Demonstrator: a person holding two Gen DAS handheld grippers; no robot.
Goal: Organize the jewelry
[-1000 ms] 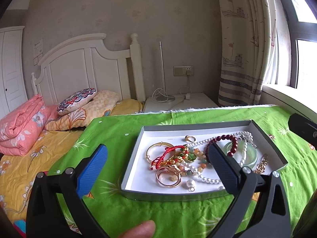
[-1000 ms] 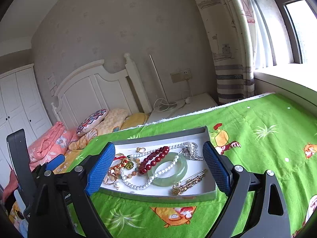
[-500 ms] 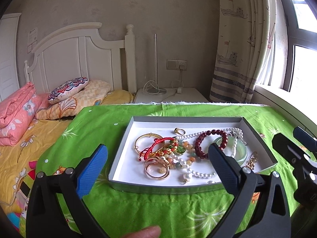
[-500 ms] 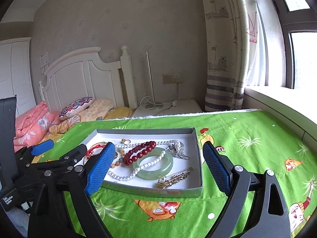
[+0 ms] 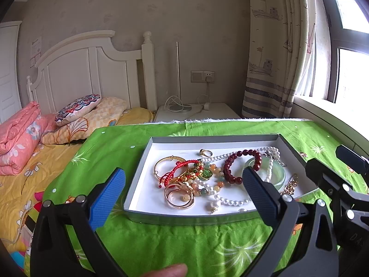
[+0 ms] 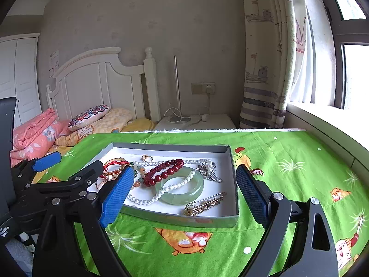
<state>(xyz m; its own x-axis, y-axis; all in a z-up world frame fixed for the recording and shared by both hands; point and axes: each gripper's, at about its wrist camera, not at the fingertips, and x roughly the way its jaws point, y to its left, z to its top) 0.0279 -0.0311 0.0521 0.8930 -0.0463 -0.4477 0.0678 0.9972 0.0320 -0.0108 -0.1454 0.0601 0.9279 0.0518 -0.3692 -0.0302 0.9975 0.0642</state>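
Note:
A shallow grey tray (image 5: 138,180) with a white floor lies on the green cloth. In it are a tangle of gold bangles (image 5: 180,197), a red cord bracelet (image 5: 178,167), a dark red bead bracelet (image 6: 166,173), a pearl necklace (image 6: 143,200), a pale jade bangle (image 6: 196,192) and a gold pin (image 6: 205,204). My left gripper (image 5: 183,173) hovers open before the tray's near left corner, nothing between its blue pads. Over the near right part, my right gripper (image 6: 184,173) stands open and empty too. Each gripper shows at the edge of the other's view.
The green cartoon cloth (image 6: 288,173) covers the table. Beyond its left edge is a bed with a pink quilt (image 5: 20,136) and pillows. A white nightstand (image 5: 198,113) with a lamp stands behind, a curtain and window sill to the right. A fingertip (image 5: 166,271) shows at the bottom.
The right gripper has rolled level and shifted a little toward the tray, so it now shows at the right of the left view. The left gripper has stayed in place. Both stayed open.

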